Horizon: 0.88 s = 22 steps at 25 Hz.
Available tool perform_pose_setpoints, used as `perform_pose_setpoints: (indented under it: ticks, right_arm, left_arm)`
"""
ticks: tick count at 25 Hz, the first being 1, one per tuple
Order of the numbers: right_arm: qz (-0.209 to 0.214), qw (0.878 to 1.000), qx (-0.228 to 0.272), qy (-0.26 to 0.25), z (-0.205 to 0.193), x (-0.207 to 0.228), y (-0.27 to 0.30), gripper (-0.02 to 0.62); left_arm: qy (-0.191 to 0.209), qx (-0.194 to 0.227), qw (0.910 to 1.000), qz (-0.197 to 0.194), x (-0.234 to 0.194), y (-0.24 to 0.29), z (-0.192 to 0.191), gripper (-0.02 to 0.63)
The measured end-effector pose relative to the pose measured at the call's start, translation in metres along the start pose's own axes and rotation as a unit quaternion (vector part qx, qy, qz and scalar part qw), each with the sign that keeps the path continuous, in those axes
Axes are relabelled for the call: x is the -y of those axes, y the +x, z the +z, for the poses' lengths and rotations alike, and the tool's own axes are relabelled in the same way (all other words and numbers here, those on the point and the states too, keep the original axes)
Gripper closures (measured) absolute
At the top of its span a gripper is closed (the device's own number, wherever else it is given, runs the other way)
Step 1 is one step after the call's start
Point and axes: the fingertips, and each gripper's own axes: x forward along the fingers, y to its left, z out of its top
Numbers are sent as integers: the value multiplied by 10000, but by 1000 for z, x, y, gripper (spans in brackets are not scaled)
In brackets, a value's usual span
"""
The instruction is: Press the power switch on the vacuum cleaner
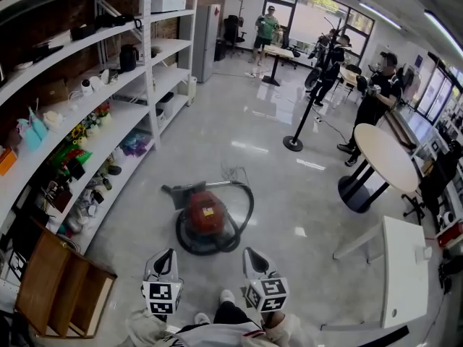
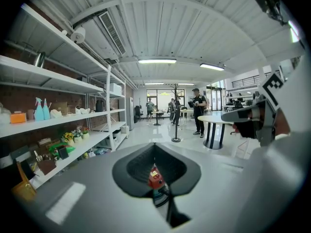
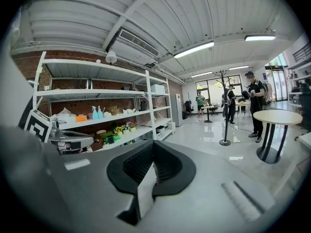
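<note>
The floor (image 1: 239, 143) is smooth and highly glossy, with bright reflections; the vacuum cleaner (image 1: 205, 212) has a shiny red plastic body and a matt black hose (image 1: 251, 207). The shelves (image 1: 148, 49) look like white painted metal against a rough brick wall (image 1: 58, 22), near a plain wooden crate (image 1: 61, 284).

Your vacuum cleaner (image 1: 205, 219) sits upright on the floor (image 1: 289, 194), just ahead of your left gripper (image 1: 168, 254) and right gripper (image 1: 249, 253), roughly midway between them. It has a rounded red body on a black base, with a black hose (image 1: 250, 207) curling round its right side.
</note>
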Motion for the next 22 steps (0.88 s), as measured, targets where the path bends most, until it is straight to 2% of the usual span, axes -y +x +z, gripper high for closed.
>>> perform_pose_setpoints:
  ticks: [12, 22]
  right_arm:
    - [74, 10000, -32, 27, -4, 2, -2, 595]
    - [76, 9999, -13, 112, -6, 24, -12, 595]
  left_arm:
    - [7, -69, 10000, 25, 8, -6, -6, 606]
    - [34, -100, 9999, -36, 31, 2, 0, 606]
